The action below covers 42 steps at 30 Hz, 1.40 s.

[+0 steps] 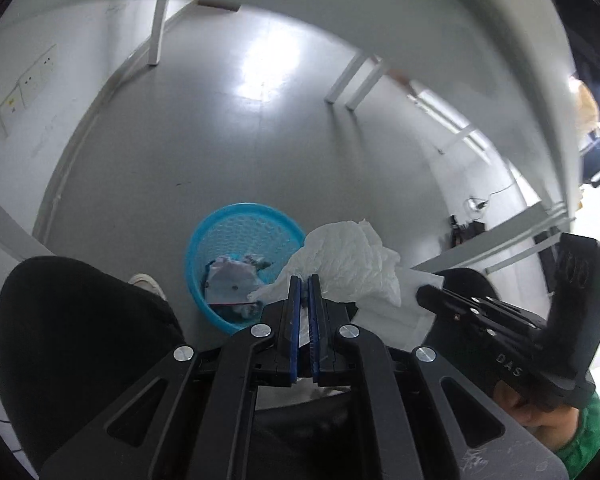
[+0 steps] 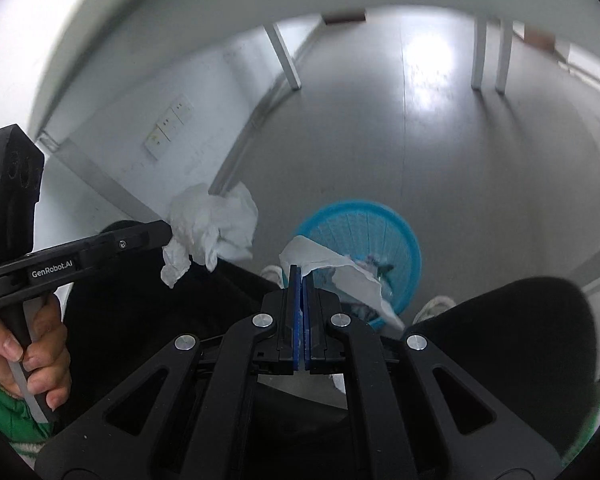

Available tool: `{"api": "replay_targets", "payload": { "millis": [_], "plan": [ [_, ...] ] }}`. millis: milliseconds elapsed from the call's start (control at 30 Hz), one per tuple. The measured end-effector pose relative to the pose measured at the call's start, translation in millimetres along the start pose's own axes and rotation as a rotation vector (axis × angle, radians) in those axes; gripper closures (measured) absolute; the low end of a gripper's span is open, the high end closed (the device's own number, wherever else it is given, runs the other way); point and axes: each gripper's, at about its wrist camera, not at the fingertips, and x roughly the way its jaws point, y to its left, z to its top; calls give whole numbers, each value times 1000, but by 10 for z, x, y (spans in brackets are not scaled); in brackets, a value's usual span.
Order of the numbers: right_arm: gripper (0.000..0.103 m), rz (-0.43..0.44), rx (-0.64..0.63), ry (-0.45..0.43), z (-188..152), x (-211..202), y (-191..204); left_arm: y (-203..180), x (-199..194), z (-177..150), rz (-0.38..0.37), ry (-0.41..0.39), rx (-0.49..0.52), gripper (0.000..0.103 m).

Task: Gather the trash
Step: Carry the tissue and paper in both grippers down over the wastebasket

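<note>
Two grippers, each pinching a tissue.
Left gripper (image 1: 304,280) clamps crumpled tissue (image 1: 348,264); right gripper (image 2: 299,270) clamps flat tissue (image 2: 332,268); bin (image 2: 380,224) at 12 o'clock.

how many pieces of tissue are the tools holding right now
2. A crumpled tissue is clamped in the left tool, off to one side of the blue trash basket. A flatter tissue sheet is clamped in the right tool, above the basket. More paper in the basket may be hidden.
</note>
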Motion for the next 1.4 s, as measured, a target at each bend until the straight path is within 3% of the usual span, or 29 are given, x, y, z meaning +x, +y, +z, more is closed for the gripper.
{"api": "replay_targets", "payload": {
  "millis": [1000, 1233, 1400],
  "plan": [
    [102, -142, 47, 222, 333, 1365, -316, 403, 1366, 376, 93, 205, -203, 100],
    [102, -175, 58, 278, 404, 1707, -435, 590, 1703, 471, 149, 269, -283, 100],
    [102, -159, 101, 338, 405, 1991, -574, 648, 1910, 537, 191, 292, -287, 100]
  ]
}}
